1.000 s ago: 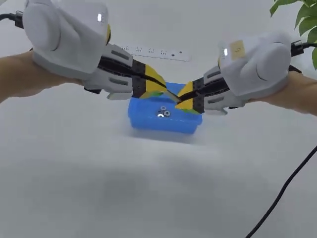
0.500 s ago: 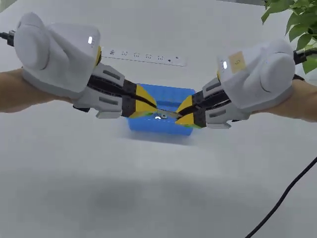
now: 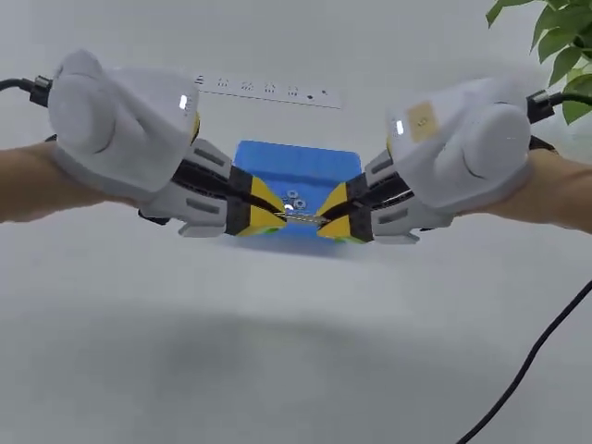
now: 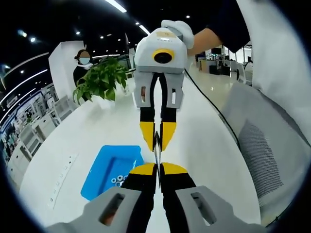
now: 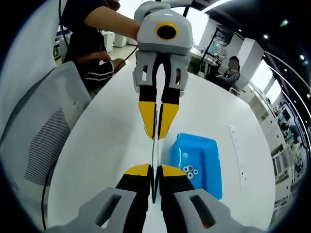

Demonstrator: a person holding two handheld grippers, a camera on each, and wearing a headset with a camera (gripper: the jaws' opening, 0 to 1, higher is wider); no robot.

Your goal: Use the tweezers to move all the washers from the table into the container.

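Logging the white table (image 3: pixel 277 361) as I see it from the head view: the left gripper (image 3: pixel 273 218) and right gripper (image 3: pixel 328 222) point tip to tip, with thin silver metal tweezers (image 3: pixel 301 219) spanning the small gap between them. In the left gripper view, the left gripper's (image 4: pixel 158 167) yellow-tipped jaws are pressed together on one end of the tweezers (image 4: pixel 158 150), and the right gripper (image 4: pixel 158 138) faces it, clamped on the other end. The right gripper view gives the mirror case: right gripper (image 5: pixel 152 170), tweezers (image 5: pixel 154 150), left gripper (image 5: pixel 155 128). A blue rectangular plastic container (image 3: pixel 296 165) sits on the table just beyond the jaw tips, with a cluster of small silver metal washers (image 3: pixel 294 199) on its floor. Also listed: a white power strip (image 3: pixel 268 91) past the container, a green leafy plant (image 3: pixel 555 37) and a black cable (image 3: pixel 527 361).
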